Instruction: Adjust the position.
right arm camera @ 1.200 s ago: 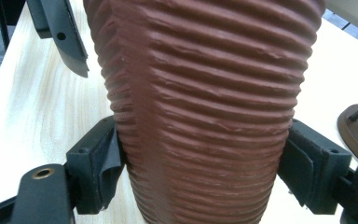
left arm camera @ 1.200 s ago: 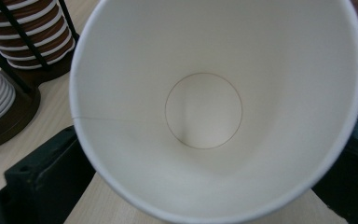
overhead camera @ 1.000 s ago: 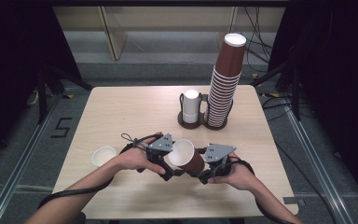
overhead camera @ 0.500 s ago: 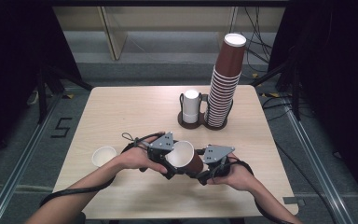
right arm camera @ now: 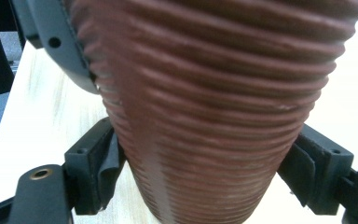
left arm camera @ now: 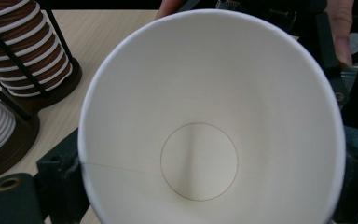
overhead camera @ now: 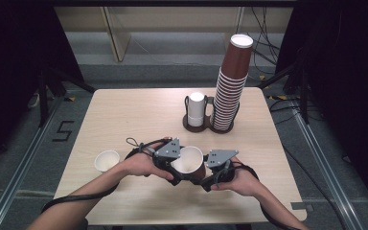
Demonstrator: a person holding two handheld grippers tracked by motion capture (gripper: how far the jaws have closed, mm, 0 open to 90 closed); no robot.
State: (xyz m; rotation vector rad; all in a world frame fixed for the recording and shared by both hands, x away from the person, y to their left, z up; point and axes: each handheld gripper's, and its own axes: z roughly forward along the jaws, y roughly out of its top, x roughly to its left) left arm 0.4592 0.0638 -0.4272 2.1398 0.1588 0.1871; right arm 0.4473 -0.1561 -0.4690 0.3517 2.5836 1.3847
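Pale wood forms the table (overhead camera: 124,115), and a brown ribbed paper cup (overhead camera: 189,163) is held above its near edge, well in front of the cup holder (overhead camera: 206,125). The cup's lower body is gripped between the right gripper (overhead camera: 206,184) pads, which have just been eased wider. The left gripper (overhead camera: 175,175) jaws have just been closing around the rim; contact cannot be told. A handover is judged underway.

A black "5" is marked on the grey floor (overhead camera: 43,143) left of the table.
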